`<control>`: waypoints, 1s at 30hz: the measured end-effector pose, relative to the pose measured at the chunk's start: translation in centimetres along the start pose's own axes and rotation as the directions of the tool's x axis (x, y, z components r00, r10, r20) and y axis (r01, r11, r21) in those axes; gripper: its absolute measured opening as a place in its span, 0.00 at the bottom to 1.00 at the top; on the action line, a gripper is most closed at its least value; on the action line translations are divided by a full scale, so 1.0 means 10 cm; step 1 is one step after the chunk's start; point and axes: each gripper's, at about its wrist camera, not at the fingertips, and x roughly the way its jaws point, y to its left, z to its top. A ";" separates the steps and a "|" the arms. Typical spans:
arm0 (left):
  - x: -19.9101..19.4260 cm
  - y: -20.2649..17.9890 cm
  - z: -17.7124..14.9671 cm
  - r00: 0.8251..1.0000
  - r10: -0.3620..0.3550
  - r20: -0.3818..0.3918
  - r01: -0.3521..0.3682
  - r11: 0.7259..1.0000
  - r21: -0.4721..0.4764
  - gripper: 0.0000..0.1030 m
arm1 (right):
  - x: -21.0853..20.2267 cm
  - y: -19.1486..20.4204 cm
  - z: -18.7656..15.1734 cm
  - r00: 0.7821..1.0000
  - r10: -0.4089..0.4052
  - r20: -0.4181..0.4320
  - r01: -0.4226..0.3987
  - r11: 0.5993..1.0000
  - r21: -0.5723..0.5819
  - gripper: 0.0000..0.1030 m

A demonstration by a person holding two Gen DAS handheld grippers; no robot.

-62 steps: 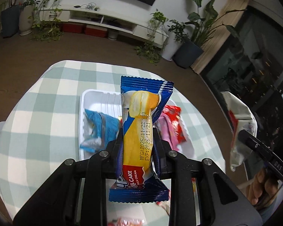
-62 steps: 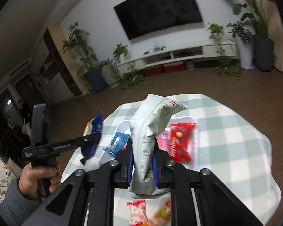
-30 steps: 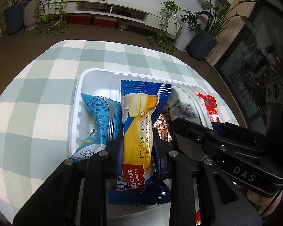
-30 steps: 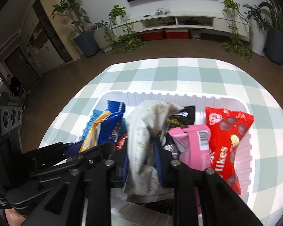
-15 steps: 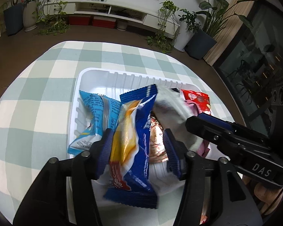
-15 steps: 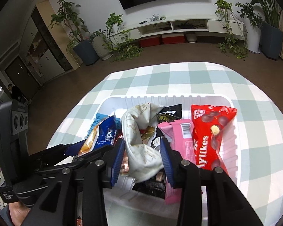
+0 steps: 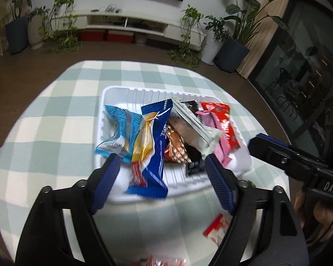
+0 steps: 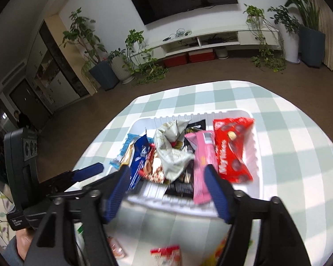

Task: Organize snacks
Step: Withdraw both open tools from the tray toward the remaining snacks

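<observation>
Both claws are hovering with jaws spread wide, gripping nothing: the left gripper [image 7: 162, 177] and right gripper [image 8: 166, 187] at the white tray's [image 7: 113, 93] near rim, snack packets [image 7: 153, 141] lying inside. Only the right view is showing bare tablecloth [image 8: 299, 155] beyond the tray's right edge.

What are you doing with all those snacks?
A person is tidying snacks into a white tray on a checked table, holding tongs in each hand. Both the left tongs and right tongs are open and empty, just in front of the tray. The blue cake bar and the pale wrinkly packet lie in the tray with the others. A few small snacks wait on the table.
</observation>
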 end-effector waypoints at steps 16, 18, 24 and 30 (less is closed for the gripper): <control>-1.11 0.08 -1.42 0.999 0.003 -0.053 -0.002 1.000 0.020 0.98 | -0.94 -0.29 -1.47 0.999 -0.007 0.035 0.002 0.988 0.152 0.84; -1.06 -0.02 -1.64 0.994 0.039 -0.099 -0.033 0.998 0.059 0.98 | -0.96 -0.30 -1.66 1.000 -0.011 0.023 0.006 0.985 0.174 0.84; -0.91 -0.19 -1.90 0.983 0.096 -0.155 -0.073 0.987 0.143 0.94 | -0.95 -0.19 -1.94 1.000 -0.024 0.000 0.024 0.991 0.131 0.84; -0.96 -0.07 -1.76 0.985 0.101 -0.141 -0.083 0.989 0.122 0.83 | -1.01 -0.07 -1.95 1.000 -0.008 0.008 0.007 0.995 0.101 0.83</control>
